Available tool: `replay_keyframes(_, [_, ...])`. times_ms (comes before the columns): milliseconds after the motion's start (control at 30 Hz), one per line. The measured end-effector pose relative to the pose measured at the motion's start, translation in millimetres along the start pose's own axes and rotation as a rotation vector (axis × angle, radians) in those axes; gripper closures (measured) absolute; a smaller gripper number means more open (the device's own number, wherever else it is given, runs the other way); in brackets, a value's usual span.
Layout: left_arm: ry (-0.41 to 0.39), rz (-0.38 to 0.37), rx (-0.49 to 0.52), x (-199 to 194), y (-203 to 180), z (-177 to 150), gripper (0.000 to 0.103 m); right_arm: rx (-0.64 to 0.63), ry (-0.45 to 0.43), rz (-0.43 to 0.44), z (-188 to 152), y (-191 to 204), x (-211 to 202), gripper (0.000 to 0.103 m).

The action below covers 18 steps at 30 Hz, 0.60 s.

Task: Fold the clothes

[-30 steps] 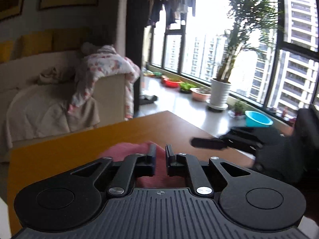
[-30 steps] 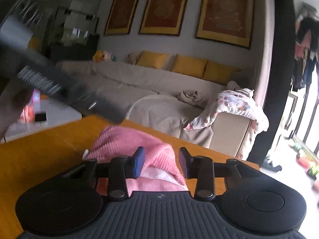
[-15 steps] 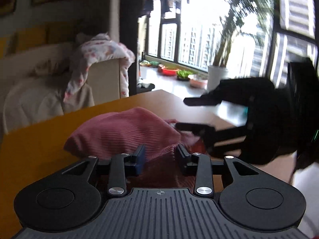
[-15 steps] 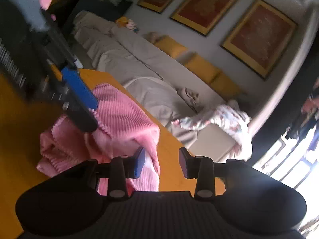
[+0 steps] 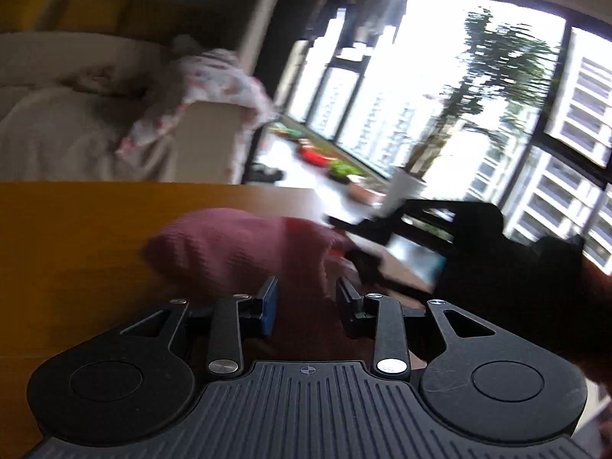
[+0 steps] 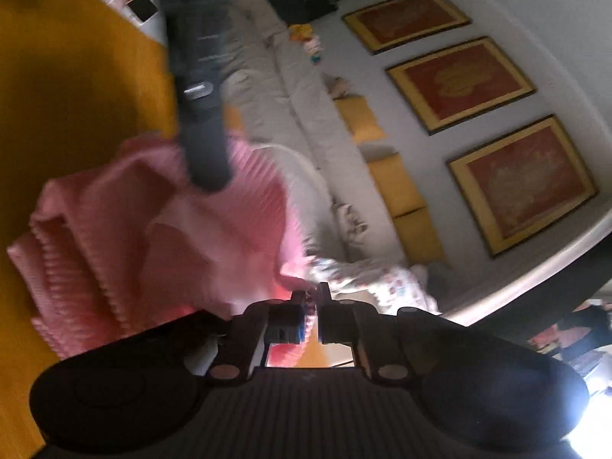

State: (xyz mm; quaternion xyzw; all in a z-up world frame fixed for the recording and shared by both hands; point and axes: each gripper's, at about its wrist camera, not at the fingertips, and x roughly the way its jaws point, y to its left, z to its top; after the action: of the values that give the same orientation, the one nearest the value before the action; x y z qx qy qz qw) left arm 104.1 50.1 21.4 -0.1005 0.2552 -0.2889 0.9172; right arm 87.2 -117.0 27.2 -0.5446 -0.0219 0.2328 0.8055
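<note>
A pink ribbed garment lies bunched on the orange table. My left gripper hovers low over its near side with the jaws apart. Cloth lies under and between the pads, which do not press on it. In the right wrist view the garment spreads left of my right gripper, which is rolled over and shut on a thin edge of the pink cloth. The left wrist view shows the right gripper as a blurred black shape at the garment's right end. A dark finger of the left gripper crosses above the cloth.
Beyond the table stands a beige covered sofa with yellow cushions and a floral blanket. Tall windows, a potted plant and bowls on the floor are to the right. A phone lies on a white surface past the table's edge.
My left gripper went from nearly shut to open and sank towards the garment. My right gripper rolled strongly, moved in beside the cloth and closed on its edge.
</note>
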Motion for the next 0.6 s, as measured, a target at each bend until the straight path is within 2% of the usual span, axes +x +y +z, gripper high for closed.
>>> replay_keyframes(100, [0.018, -0.092, 0.037, 0, -12, -5, 0.068, 0.038, 0.022, -0.027, -9, -14, -13, 0.101])
replay_keyframes(167, [0.05, -0.141, 0.054, 5, -20, -11, 0.064, 0.077, 0.074, -0.004, -24, -16, -19, 0.101])
replay_keyframes(333, [0.198, -0.172, 0.081, 30, -28, -34, 0.057, 0.203, 0.224, 0.124, -66, 1, -31, 0.101])
replay_keyframes(433, [0.229, -0.182, 0.086, 27, -28, -39, 0.05, 0.444, 0.246, 0.176, -82, -21, -41, 0.101])
replay_keyframes(467, [0.217, -0.198, 0.066, 21, -26, -37, 0.045, 0.574, 0.228, 0.197, -86, -37, -42, 0.094])
replay_keyframes(500, [0.192, -0.215, 0.034, 14, -24, -33, 0.042, 0.704, 0.208, 0.217, -90, -53, -43, 0.078])
replay_keyframes(533, [0.157, -0.232, -0.007, 6, -21, -27, 0.033, 0.833, 0.185, 0.237, -94, -69, -43, 0.066])
replay_keyframes(567, [0.12, -0.237, -0.047, -1, -16, -21, 0.022, 0.951, 0.138, 0.246, -97, -82, -41, 0.041])
replay_keyframes(600, [0.083, -0.223, -0.09, -7, -11, -16, 0.018, 1.066, 0.09, 0.256, -100, -95, -39, 0.03])
